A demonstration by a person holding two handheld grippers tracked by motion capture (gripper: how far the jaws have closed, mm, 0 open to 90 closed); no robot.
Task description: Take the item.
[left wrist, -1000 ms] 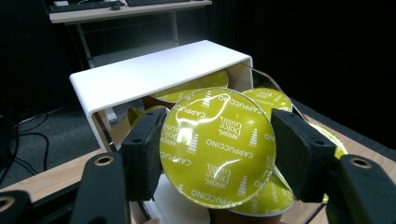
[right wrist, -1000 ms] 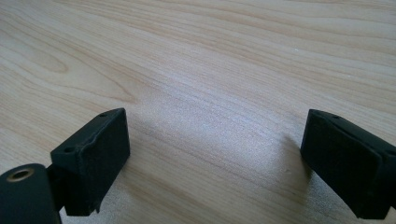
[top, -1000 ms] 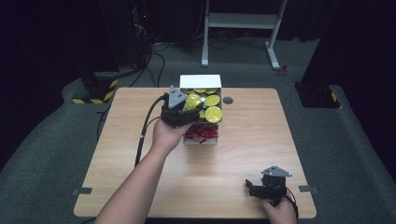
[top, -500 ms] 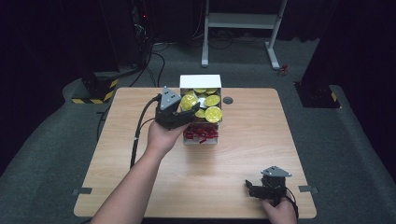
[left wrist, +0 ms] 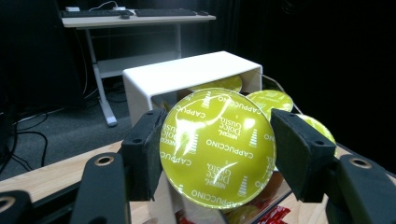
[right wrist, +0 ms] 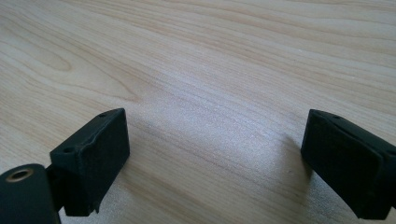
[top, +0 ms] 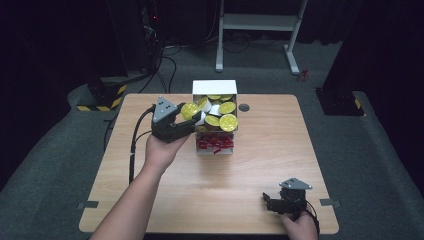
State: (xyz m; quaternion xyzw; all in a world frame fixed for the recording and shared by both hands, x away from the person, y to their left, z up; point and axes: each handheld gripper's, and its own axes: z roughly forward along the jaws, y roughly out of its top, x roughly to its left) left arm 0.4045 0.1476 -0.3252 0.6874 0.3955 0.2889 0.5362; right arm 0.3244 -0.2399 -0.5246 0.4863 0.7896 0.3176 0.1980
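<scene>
Holding: left hand-held gripper (left wrist: pixel 217 154) clamps a yellow-lidded capsule (left wrist: pixel 217 147) beside the white box (top: pixel 215 89).
Idle: right hand-held gripper (right wrist: pixel 215 158) gapes wide over the table (right wrist: pixel 196 60).

A light wood worktop (top: pixel 260 165) stands on grey carpet (top: pixel 380 150) in a dark room; behind it are a white desk frame (top: pixel 260 30), cables (top: pixel 165 55) and a yellow-black striped block (top: pixel 107 95).

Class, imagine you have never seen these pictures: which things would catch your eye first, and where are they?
First, the shiny yellow-green coffee capsule clamped in the left gripper, held beside the white box at the table's far side. Next, the box's heap of matching capsules with red packets at its front. The right gripper rests open at the near right edge.
</scene>
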